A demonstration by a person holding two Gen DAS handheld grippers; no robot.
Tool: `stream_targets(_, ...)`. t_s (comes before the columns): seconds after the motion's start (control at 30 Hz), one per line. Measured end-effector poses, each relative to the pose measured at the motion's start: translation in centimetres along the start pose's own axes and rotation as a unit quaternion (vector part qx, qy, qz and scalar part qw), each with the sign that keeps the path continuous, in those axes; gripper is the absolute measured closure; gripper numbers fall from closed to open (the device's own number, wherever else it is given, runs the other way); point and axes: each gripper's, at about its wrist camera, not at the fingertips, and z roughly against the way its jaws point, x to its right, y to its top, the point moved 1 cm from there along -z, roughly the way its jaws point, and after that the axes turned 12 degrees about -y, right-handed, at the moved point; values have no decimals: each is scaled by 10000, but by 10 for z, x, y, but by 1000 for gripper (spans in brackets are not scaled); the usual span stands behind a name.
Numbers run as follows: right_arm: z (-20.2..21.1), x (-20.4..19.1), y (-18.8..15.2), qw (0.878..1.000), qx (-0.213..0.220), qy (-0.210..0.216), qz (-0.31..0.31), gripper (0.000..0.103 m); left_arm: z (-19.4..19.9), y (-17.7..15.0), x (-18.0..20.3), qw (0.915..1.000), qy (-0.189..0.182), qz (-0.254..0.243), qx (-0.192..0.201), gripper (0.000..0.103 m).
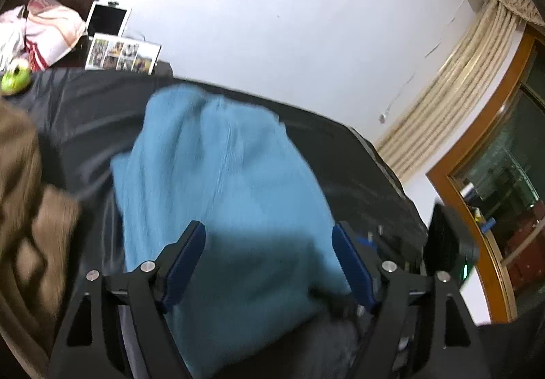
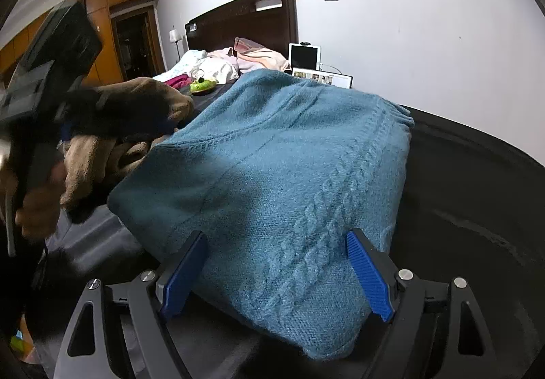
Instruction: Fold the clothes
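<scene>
I am looking at the teal cable-knit wool sweater (image 2: 272,181), which is lying already folded into a thick rectangular bundle on the black glossy sheet (image 2: 477,195) covering the work surface, so I judge this garment to be nearly finished, perhaps needing only a last squaring-up or setting aside. My right gripper (image 2: 277,268) is sitting at the near edge of the bundle with its blue pads spread wide on either side of the knit, gripping nothing. My left gripper (image 1: 269,261) is hanging over the same bundle, jaws likewise wide apart and empty; that view is blurring with motion. What is left, as I read it, is the brown fleece garment (image 2: 136,127) lying crumpled to the left of the sweater, unfolded, and touching or nearly touching the bundle's left edge, so it is crowding any move there. Further off, a green round toy (image 2: 202,85) is resting on the far end of the sheet, with a white-framed tablet (image 2: 304,57) and a photo-printed card (image 1: 122,53) by the wall, and an unmade bed (image 2: 211,64) beyond.
</scene>
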Motion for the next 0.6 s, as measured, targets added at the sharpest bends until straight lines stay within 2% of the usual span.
stream_targets(0.17,0,1,0,10000,25,63,-58,18,-35,41,-9,9996,-64,253,-81,22)
stream_targets(0.33,0,2,0,9999,42,89,-26,18,-61,56,-45,9955,524,793,-58,22)
stream_targets(0.43,-1,1,0,10000,40,62,25,18,-65,52,-66,9926,533,1093,-33,23)
stream_targets(0.53,0,1,0,10000,37,50,40,17,-62,53,-68,9910,800,1076,9,36)
stream_targets(0.6,0,1,0,10000,38,45,48,17,-58,50,-74,9889,990,1109,48,56)
